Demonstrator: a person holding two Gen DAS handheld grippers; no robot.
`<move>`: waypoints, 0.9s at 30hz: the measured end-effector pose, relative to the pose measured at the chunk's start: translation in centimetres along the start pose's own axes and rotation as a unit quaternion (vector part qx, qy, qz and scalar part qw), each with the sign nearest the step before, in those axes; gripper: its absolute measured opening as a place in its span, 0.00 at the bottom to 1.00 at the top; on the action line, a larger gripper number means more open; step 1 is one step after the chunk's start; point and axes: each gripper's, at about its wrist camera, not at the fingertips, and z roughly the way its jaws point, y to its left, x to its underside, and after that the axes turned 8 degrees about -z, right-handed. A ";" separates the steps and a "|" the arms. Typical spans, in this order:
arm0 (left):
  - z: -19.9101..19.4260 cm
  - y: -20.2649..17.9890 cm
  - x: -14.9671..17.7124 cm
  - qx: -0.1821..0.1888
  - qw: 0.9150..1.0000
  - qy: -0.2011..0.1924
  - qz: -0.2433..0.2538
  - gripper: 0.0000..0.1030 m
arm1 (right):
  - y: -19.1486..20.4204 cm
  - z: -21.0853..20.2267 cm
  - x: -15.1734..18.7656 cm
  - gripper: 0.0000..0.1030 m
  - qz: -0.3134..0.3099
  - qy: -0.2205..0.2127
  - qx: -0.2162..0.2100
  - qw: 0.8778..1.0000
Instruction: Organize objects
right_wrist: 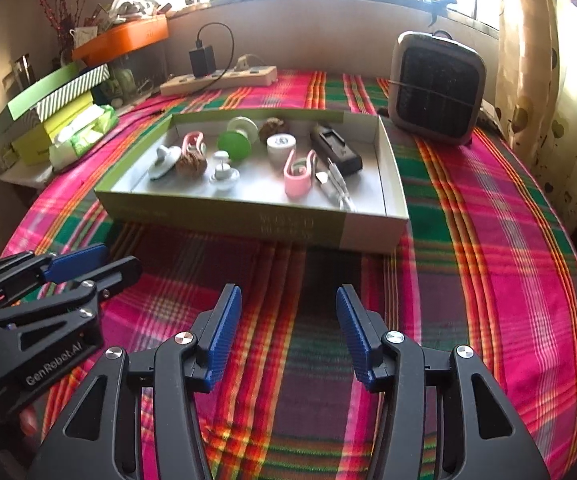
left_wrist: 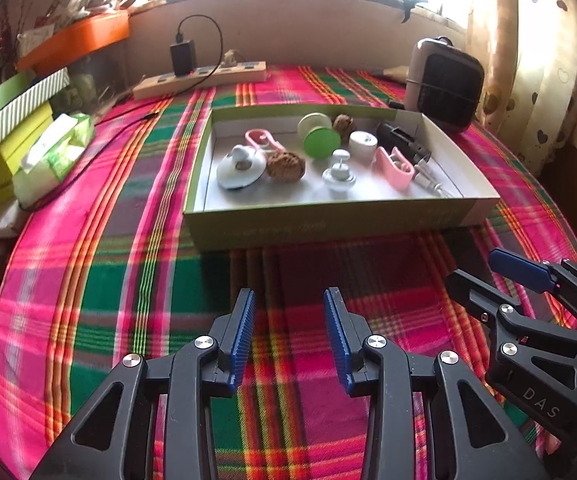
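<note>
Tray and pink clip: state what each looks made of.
Tray: likely cardboard, matte; thin folded walls, white inside, printed green outside. Pink clip: probably moulded plastic, smooth with a slight sheen, uniform colour. Neither is certain from looks alone.

White lettering reading "GenRobot.AI" runs along the black body of the left gripper (right_wrist: pixel 88 268), seen from the right wrist view. The letters "DAS" are stamped on the black housing of the right gripper (left_wrist: pixel 492 276) in the left wrist view. Faint print on the front wall of the green cardboard box (right_wrist: pixel 224 216) is too blurred to read.
</note>
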 end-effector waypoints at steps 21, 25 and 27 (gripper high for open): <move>-0.2 -0.5 1.3 -0.038 0.999 -0.009 -0.012 0.35 | -0.5 -0.1 1.6 0.67 0.018 0.024 0.029 0.999; -0.3 -0.5 1.3 -0.038 0.999 -0.010 -0.013 0.35 | -0.5 -0.1 1.6 0.67 0.017 0.024 0.031 0.999; -0.3 -0.5 1.3 -0.037 0.999 -0.010 -0.014 0.35 | -0.4 -0.1 1.6 0.67 0.016 0.024 0.031 0.999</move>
